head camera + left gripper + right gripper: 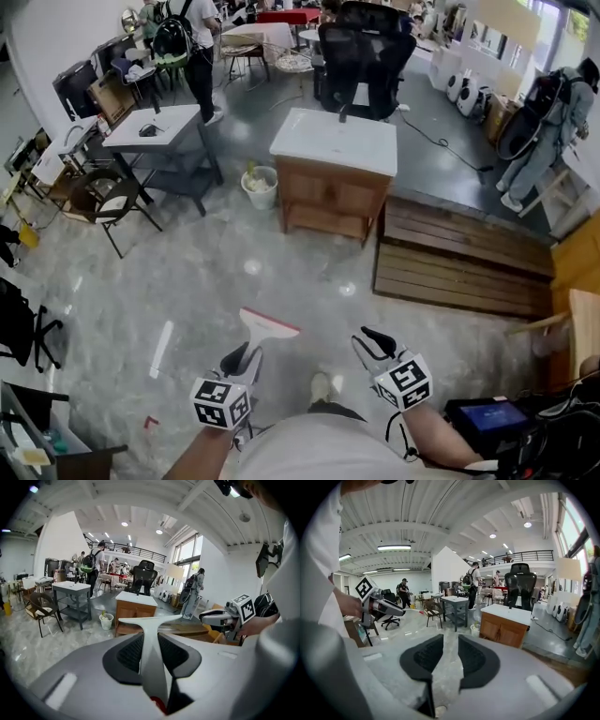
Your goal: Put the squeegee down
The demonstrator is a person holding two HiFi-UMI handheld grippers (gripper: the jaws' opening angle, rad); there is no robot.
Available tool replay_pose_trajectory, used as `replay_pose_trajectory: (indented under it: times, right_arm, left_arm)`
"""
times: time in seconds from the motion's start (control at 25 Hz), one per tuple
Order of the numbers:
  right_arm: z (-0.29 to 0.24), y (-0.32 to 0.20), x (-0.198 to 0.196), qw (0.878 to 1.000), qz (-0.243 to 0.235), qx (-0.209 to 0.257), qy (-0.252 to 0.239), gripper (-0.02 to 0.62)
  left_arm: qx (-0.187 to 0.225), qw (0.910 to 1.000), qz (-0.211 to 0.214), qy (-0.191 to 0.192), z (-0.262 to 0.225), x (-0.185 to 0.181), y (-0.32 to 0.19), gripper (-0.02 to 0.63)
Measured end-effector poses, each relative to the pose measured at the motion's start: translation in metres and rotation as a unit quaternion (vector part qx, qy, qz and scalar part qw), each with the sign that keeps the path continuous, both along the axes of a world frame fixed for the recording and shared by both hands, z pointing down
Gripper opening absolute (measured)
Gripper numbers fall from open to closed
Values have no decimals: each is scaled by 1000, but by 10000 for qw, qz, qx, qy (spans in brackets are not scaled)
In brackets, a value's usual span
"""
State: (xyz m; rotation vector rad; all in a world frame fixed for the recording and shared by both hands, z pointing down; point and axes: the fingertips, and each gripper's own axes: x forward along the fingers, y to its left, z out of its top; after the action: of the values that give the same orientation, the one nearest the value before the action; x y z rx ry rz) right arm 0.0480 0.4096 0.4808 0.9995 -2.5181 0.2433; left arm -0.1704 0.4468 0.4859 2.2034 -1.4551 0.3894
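Fingers (129, 653) of the left gripper (150, 637) are pinching the handle of a white plastic squeegee with a red blade edge (151, 620), one dark pad pressed on each side of it. From the head view I see that squeegee (265, 326) held up in the air over the grey marbled floor (197, 272). Its wide head sticks out ahead of the left gripper (246, 359) and rests on nothing.

On the right gripper (445, 656) the fingers (423, 657) stand spread, with only floor showing through the gap. In the head view the right gripper (373, 343) sits beside the left one, well apart from the squeegee.

Ahead of both stands a wooden cabinet with a white top (333, 173), and a small white bucket (260, 186) is just beside its left side. A slatted wooden platform (450, 258) lies on the floor to the cabinet's right, and a black office chair (361, 56) stands behind it.
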Motion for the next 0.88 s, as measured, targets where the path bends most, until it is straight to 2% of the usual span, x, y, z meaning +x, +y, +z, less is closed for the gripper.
replay_pose_trajectory:
  times: [0.2, 0.4, 0.72, 0.88]
  right_arm:
    - [2, -68, 25, 10000, -33, 22, -70, 96]
    - [4, -119, 39, 9998, 146, 46, -118, 96]
    - [17, -212, 46, 9985, 543, -33, -1, 97]
    - [16, -274, 27, 9973, 735, -61, 45, 97]
  left_arm:
    - [51, 9997, -220, -40, -4, 17, -73, 104]
    - [-10, 9999, -128, -58, -2, 27, -132, 104]
    - [18, 9999, 35, 110, 17, 21, -254, 104]
    - [46, 9997, 207, 157, 21, 5, -330, 104]
